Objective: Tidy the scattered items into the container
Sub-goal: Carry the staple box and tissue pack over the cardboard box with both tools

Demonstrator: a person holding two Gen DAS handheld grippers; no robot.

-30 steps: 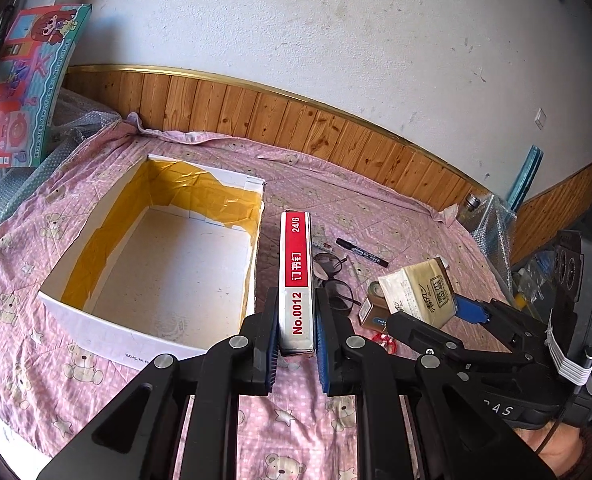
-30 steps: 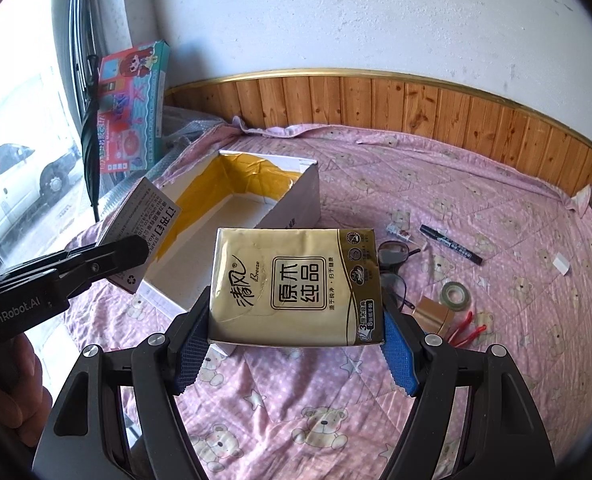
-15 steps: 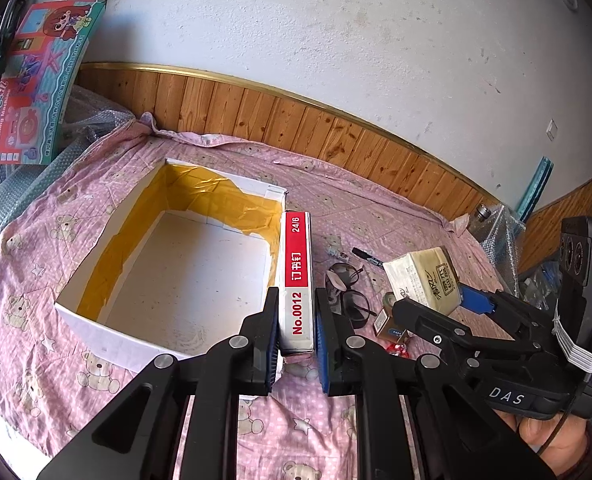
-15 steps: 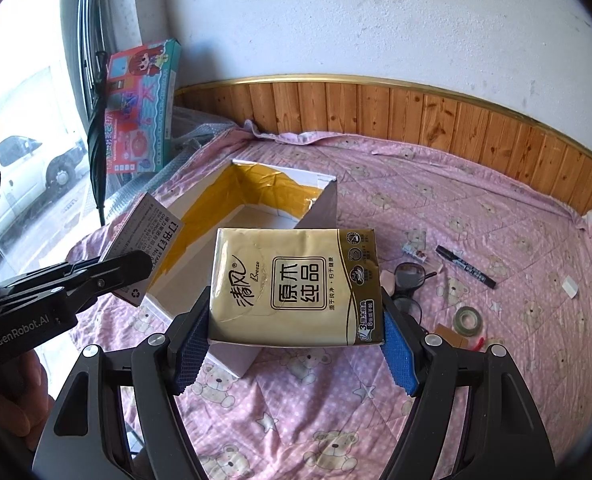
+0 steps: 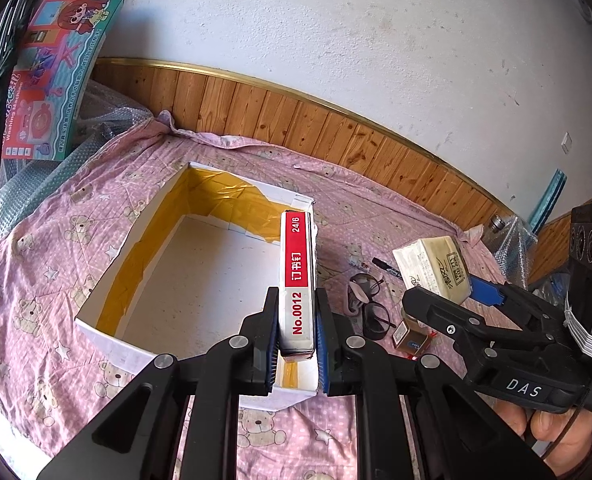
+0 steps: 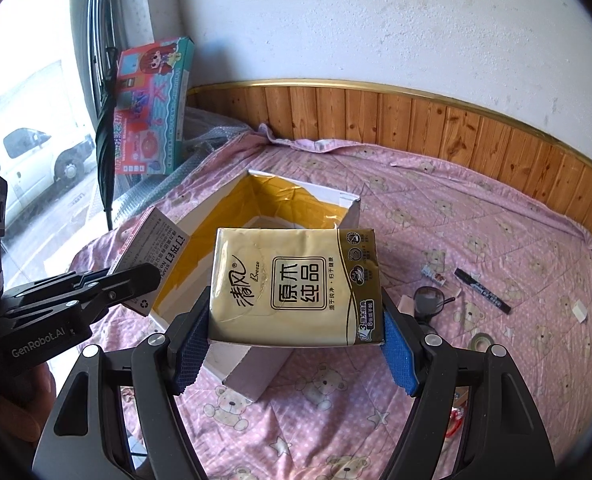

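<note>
My left gripper (image 5: 296,336) clamps red-white staple box (image 5: 297,272), long axis pointing forward, above right edge of white cardboard container (image 5: 108,332). Right gripper (image 6: 294,340) clamps gold tissue pack (image 6: 292,286), farther.

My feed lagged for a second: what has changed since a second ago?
Both grippers carried their loads toward the box: the left gripper now holds the staple box over its near right corner, and the right gripper brought the tissue pack closer to its near wall. Neither let go. Glasses and marker stayed put.
</note>
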